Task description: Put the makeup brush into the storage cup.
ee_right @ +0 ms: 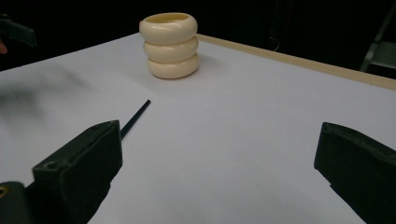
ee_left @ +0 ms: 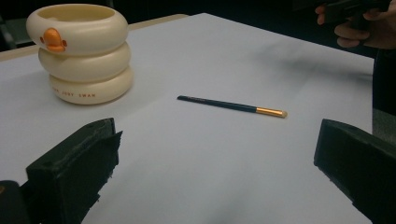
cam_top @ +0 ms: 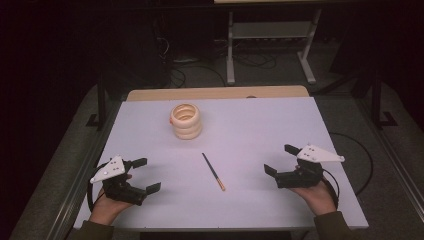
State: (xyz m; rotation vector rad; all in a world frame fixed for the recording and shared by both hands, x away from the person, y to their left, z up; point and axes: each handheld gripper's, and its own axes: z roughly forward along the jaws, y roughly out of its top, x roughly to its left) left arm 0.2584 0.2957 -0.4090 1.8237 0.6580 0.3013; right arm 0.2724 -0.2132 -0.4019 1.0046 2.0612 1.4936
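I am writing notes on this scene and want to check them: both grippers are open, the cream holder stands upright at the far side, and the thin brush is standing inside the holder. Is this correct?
Not quite. The brush is not inside the holder; it lies flat on the white table, apart from the holder, between the left gripper and right gripper. The high view shows this. The rest holds: both grippers' jaws are open and the holder stands upright.

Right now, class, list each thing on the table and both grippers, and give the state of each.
Ring-shaped holder: upright, empty as far as its mouth shows.
Brush: lying flat, untouched, apart from the holder.
Left gripper: open, holding nothing.
Right gripper: open, holding nothing.
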